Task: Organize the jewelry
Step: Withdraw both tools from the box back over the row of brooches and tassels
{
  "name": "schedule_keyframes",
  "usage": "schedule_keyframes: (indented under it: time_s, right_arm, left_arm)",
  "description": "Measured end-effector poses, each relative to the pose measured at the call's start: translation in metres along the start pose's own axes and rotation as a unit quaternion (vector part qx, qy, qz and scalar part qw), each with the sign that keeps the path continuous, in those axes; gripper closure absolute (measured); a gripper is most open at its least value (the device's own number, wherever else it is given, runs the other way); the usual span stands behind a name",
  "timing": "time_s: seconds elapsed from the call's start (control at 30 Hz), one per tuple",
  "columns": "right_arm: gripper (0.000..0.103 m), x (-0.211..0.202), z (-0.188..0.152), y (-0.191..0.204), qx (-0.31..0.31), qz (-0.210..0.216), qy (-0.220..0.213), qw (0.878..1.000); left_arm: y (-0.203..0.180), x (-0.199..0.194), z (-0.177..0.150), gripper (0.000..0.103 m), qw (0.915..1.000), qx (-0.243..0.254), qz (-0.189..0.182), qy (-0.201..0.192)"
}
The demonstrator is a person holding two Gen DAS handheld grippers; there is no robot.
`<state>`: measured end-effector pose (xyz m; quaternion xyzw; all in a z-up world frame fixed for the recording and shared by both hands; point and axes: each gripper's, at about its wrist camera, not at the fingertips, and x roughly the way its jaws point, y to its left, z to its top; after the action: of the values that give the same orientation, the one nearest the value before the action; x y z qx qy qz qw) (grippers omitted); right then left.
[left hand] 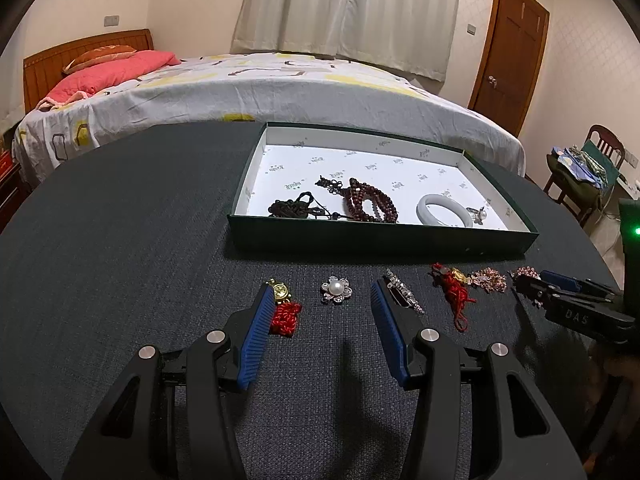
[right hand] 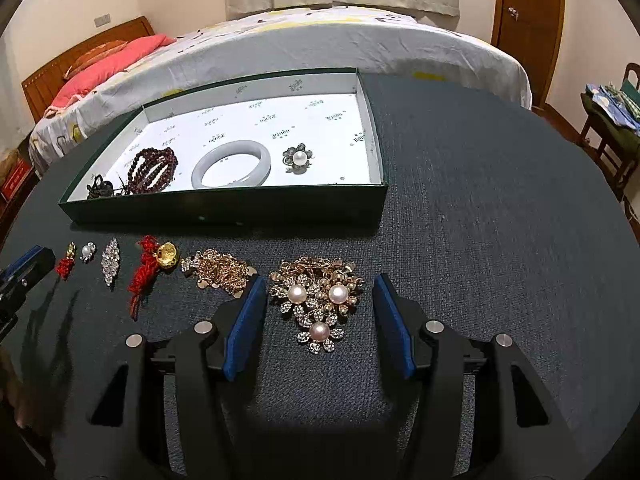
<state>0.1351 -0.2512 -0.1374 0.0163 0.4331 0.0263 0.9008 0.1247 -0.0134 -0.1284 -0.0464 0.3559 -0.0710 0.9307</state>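
Observation:
A green box with a white lining holds dark red beads, a pale jade bangle, a dark cord piece and a pearl flower brooch. Loose jewelry lies in a row before it. My left gripper is open, its fingers either side of a pearl flower brooch on the table. My right gripper is open around a gold three-pearl flower brooch; it also shows in the left wrist view.
The row also holds a gold charm on red cord, a rhinestone clip, a red tassel with gold charm and a gold chain. A bed stands behind the dark table.

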Motion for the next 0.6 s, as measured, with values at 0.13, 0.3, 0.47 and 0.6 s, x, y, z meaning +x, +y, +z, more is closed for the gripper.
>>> schedule_keyframes:
  time_s: [0.13, 0.3, 0.47, 0.6]
  right_arm:
    - [0.055, -0.002, -0.002, 0.0, -0.001, 0.001, -0.002, 1.0]
    - [0.055, -0.005, -0.003, -0.001, 0.003, 0.003, -0.006, 1.0]
    - [0.055, -0.007, -0.003, -0.001, 0.004, 0.003, -0.01, 1.0]
    - [0.055, -0.007, -0.004, -0.001, 0.003, 0.003, -0.01, 1.0]
  left_arm:
    - [0.001, 0.002, -0.001, 0.053, 1.0, -0.001, 0.002, 0.003]
    - [0.003, 0.005, -0.001, 0.053, 0.9999, -0.003, 0.003, 0.01]
    - [0.006, 0.009, 0.0, 0.053, 0.9998, -0.008, 0.008, 0.017]
    - [0.012, 0.013, 0.001, 0.053, 0.9995, -0.016, 0.01, 0.027]
